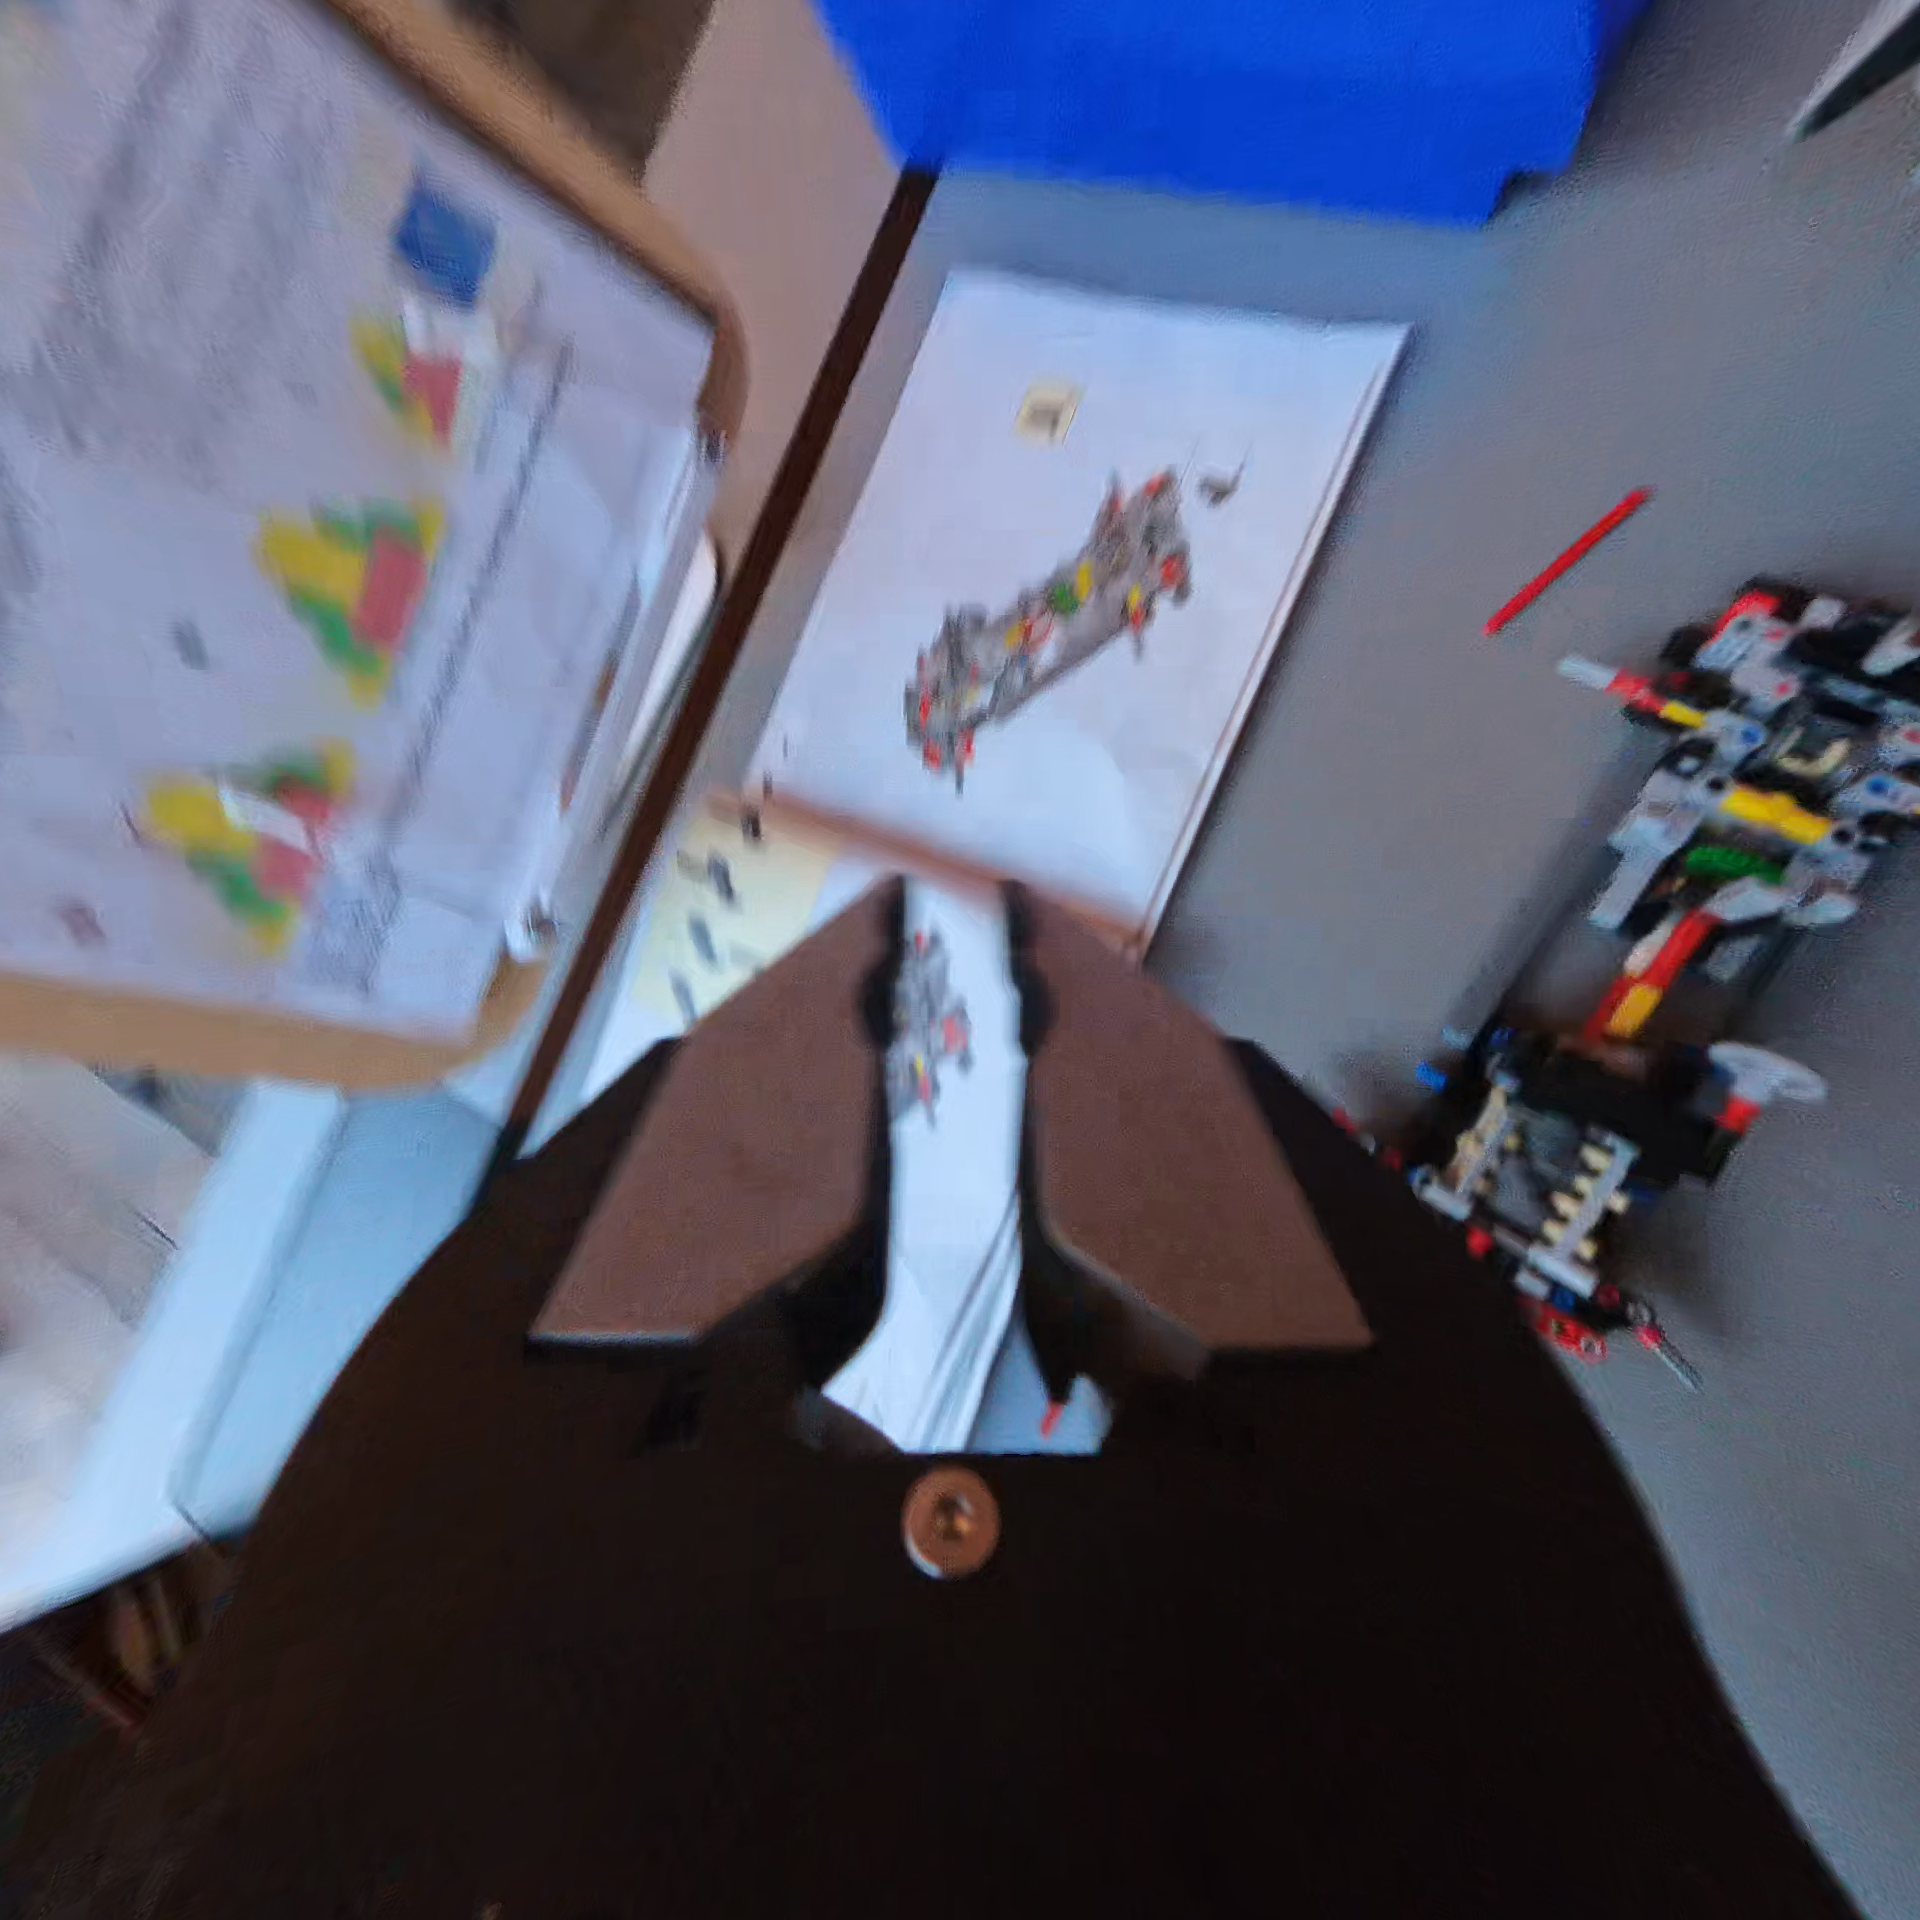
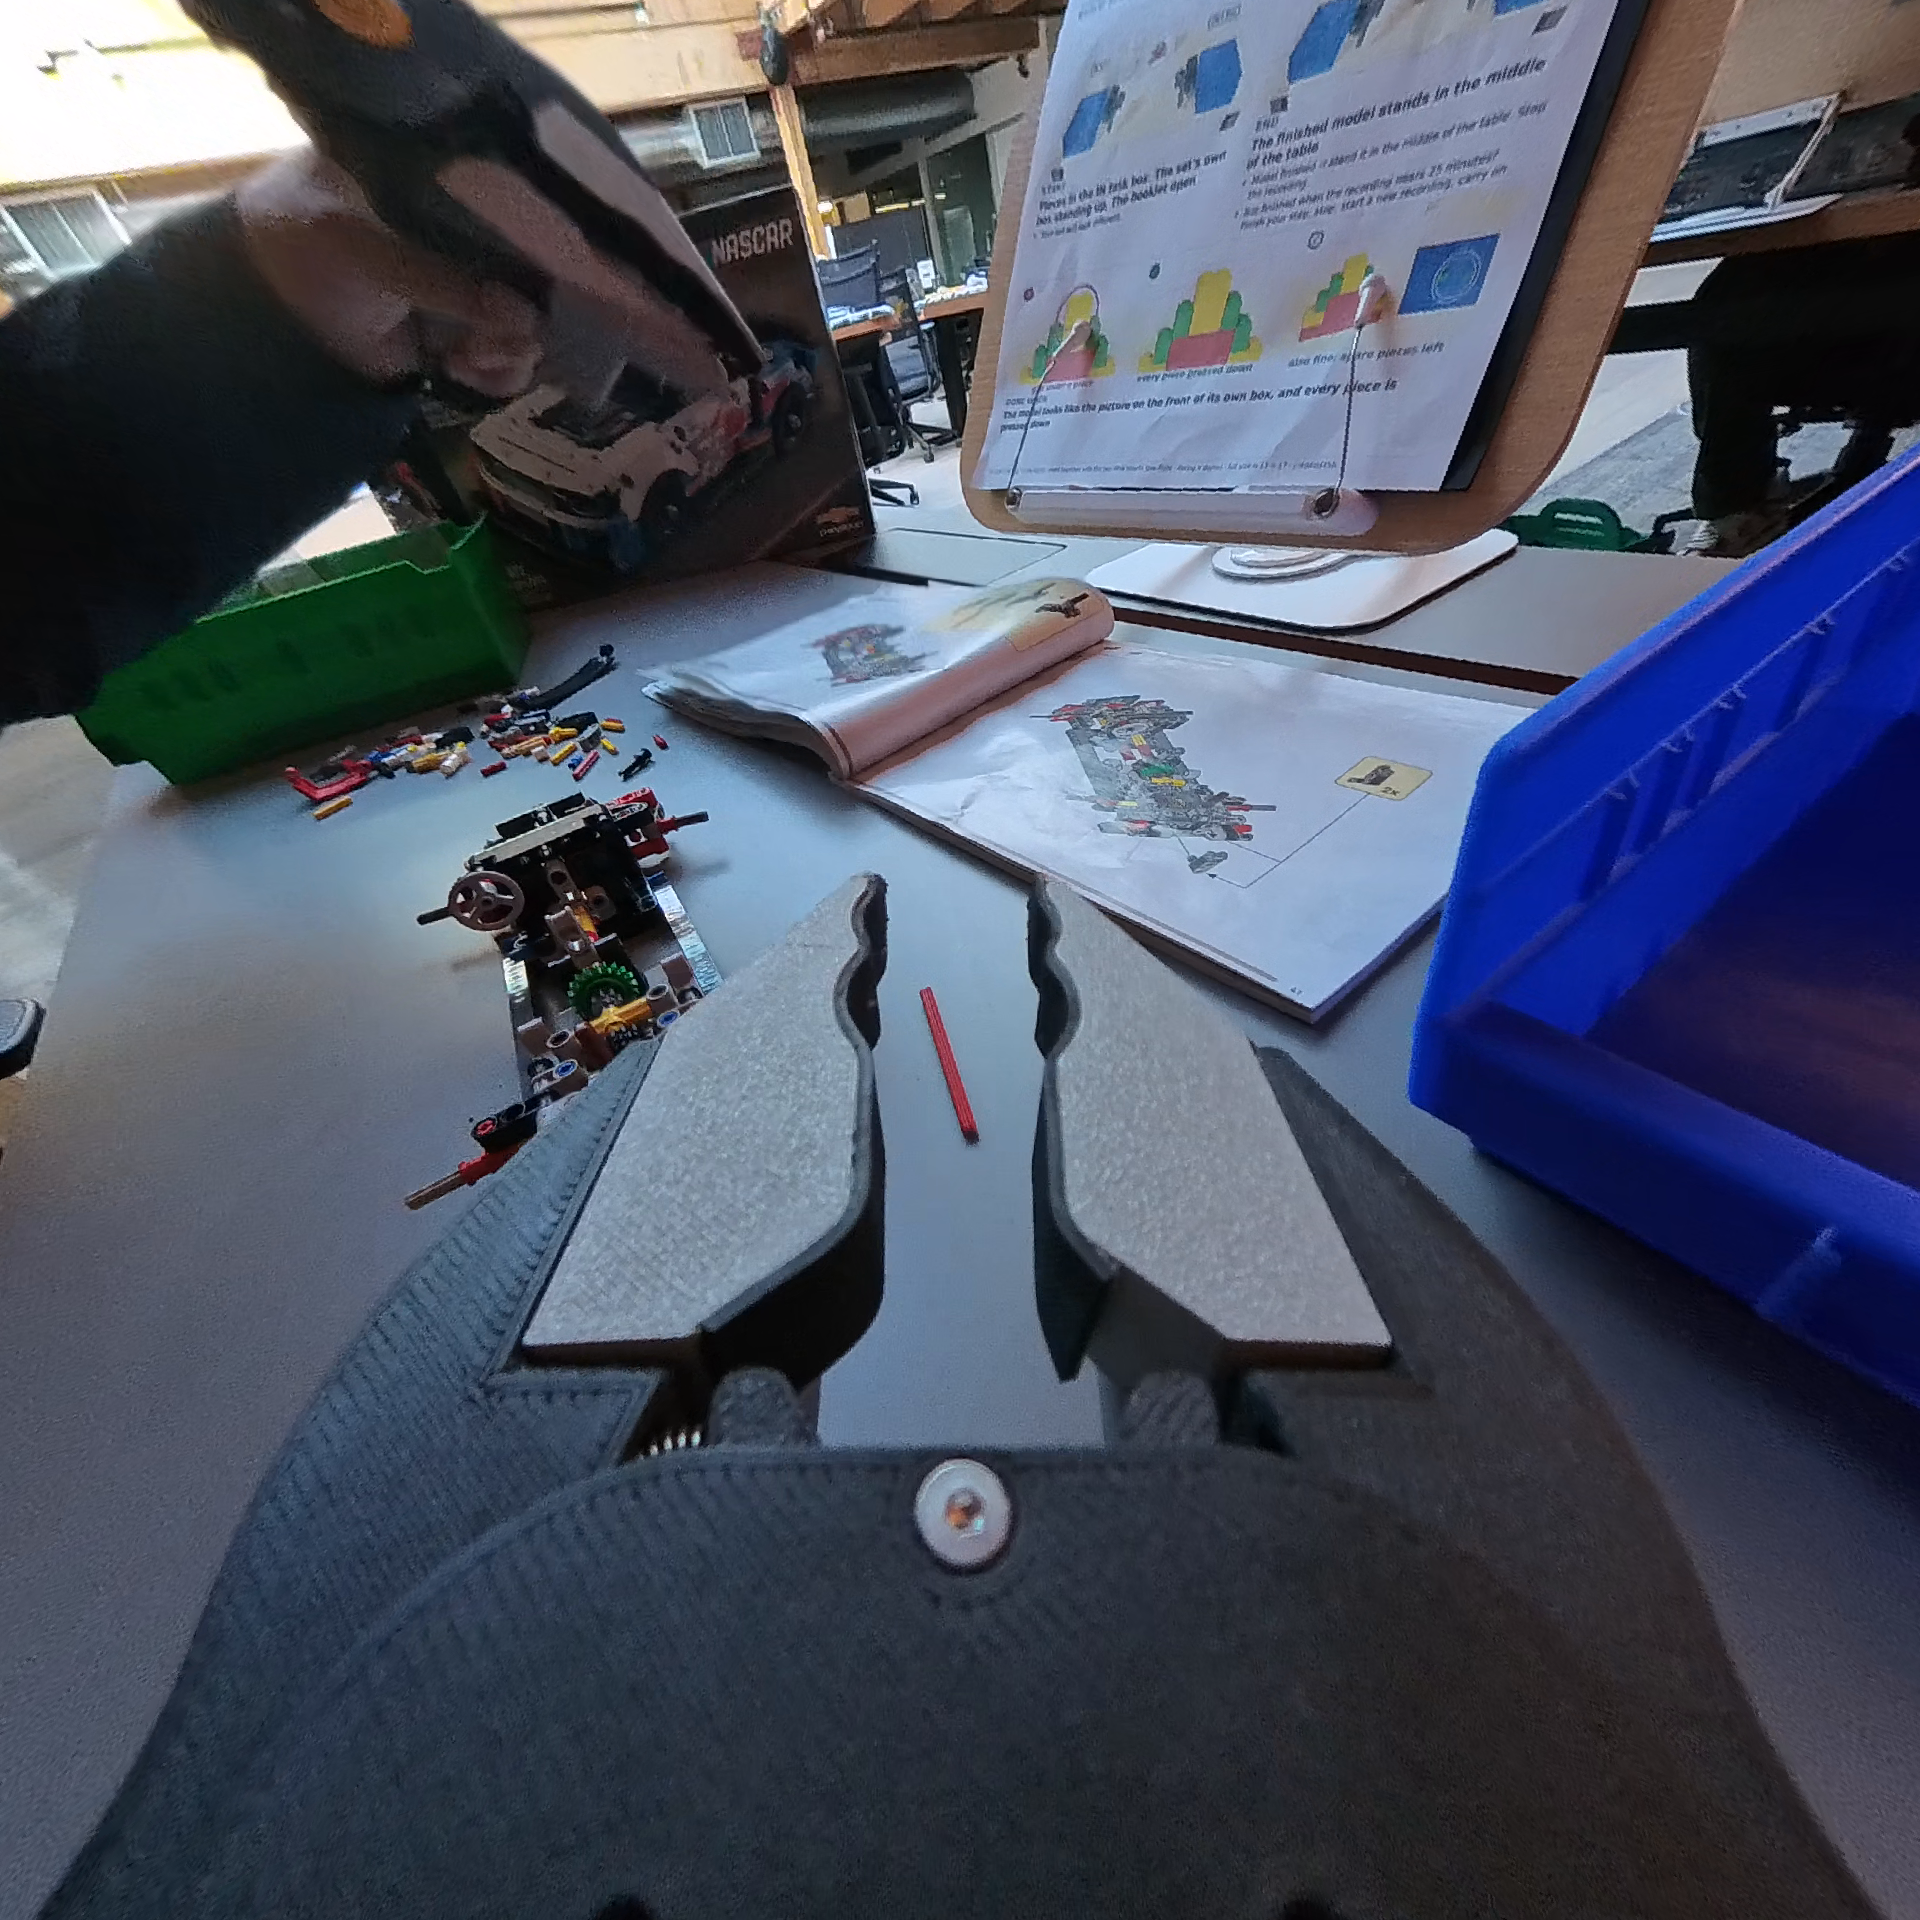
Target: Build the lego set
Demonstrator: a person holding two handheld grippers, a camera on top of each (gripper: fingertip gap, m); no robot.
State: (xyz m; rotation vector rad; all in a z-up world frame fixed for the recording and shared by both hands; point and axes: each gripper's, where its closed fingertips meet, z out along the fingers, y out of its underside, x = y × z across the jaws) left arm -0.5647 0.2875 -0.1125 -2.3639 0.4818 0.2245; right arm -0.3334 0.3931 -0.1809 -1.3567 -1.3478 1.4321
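Observation:
My right gripper (image 2: 956,894) is open, low over the grey table (image 2: 208,1143). A thin red rod (image 2: 949,1060) lies flat on the table between its fingers, and neither pad touches it. The rod also shows in the left wrist view (image 1: 1564,561). My left gripper (image 1: 956,894) is slightly open with nothing between its pads. It hangs over the open instruction booklet (image 1: 1091,582), and a page shows through the gap. That view is blurred. In the right wrist view a hand holds the left gripper (image 2: 623,270) high at the upper left. A partly built brick car chassis (image 2: 571,935) lies left of my right gripper.
A blue bin (image 2: 1683,987) stands close on the right. A green bin (image 2: 312,644), several loose small pieces (image 2: 468,738) and the set's box (image 2: 727,436) are at the back left. A wooden stand with a printed sheet (image 2: 1278,260) is behind the booklet (image 2: 1195,790).

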